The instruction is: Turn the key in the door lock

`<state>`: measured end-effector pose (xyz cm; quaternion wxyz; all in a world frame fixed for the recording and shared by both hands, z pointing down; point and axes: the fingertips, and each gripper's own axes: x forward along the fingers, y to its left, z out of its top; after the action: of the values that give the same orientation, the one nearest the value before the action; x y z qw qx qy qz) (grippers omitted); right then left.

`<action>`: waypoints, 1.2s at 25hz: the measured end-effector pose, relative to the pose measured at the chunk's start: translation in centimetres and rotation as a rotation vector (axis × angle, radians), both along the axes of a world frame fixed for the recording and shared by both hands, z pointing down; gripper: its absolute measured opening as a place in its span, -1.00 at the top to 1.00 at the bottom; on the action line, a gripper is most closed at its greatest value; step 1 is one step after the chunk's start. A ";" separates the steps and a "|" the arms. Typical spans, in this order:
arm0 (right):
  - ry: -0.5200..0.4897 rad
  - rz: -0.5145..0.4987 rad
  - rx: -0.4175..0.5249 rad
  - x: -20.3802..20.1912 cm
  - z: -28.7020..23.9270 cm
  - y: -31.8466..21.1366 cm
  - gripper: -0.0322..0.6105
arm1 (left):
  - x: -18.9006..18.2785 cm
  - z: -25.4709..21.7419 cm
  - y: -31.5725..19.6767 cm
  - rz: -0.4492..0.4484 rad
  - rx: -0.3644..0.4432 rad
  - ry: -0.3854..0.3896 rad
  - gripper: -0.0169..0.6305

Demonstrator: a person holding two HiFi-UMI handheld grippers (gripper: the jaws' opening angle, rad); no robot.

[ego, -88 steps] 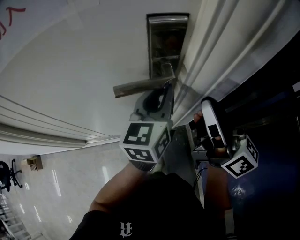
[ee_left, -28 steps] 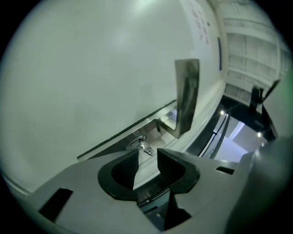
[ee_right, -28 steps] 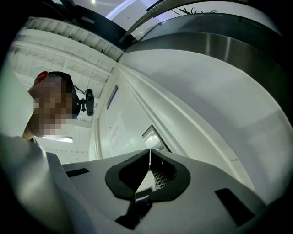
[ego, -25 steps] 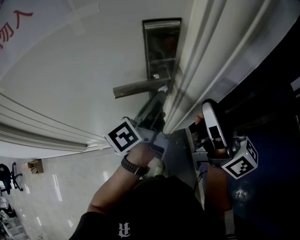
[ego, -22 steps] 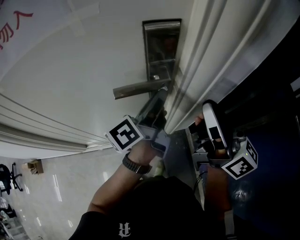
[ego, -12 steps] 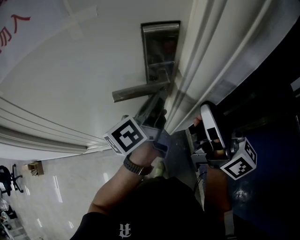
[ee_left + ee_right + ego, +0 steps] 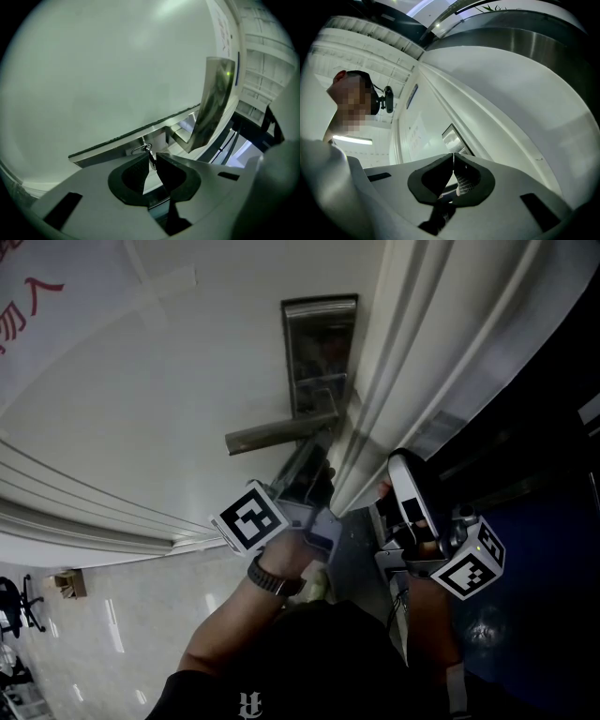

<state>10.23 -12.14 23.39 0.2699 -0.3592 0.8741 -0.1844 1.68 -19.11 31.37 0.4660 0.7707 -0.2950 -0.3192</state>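
The broad white door [image 7: 187, 362] fills most of the head view, with its ribbed white door frame [image 7: 422, 334] running diagonally down the right side. On the door sits the tall brushed-metal lock plate [image 7: 319, 352], and from it the straight silver lever handle [image 7: 277, 433] juts out to the left, lying level.

The left gripper [image 7: 153, 156], grey with black pads, is right up under that handle. Its own view shows its jaws, which have just been closing, clamped on the small dark key [image 7: 152, 161]. The key stands edge-on between the two pad tips, just beneath the lever, and the pads press on it from both sides. A thin silver wire ring [image 7: 141, 148] loops off the key's top, touching the handle's underside or just shy of it (hard to tell which).

The right gripper [image 7: 453, 157] is off to the side, by the door frame and well apart from the lock. Its black pads are clenched tip to tip with nothing between them.

A dark watch [image 7: 267, 579] shows on the person's left wrist.
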 end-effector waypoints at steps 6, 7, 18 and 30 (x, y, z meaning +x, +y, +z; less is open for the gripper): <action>0.020 0.009 -0.009 -0.4 0.5 -0.4 0.85 | -0.2 -0.1 0.5 0.006 0.040 -0.066 0.81; 0.028 0.009 -0.012 -0.6 0.7 -0.5 0.85 | -0.4 -0.2 0.7 0.005 0.048 -0.080 0.81; 0.158 -0.037 -0.062 -3.6 3.1 -1.1 0.85 | -1.3 0.1 3.3 0.021 0.074 -0.132 0.81; 0.245 0.032 -0.047 -4.3 3.2 -1.1 0.85 | -2.1 -2.1 6.0 -0.050 0.360 -0.557 0.90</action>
<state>5.92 -13.23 26.63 0.1557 -0.3991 0.8901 -0.1554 -0.41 -13.11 29.30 0.2158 0.8908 -0.3689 -0.1544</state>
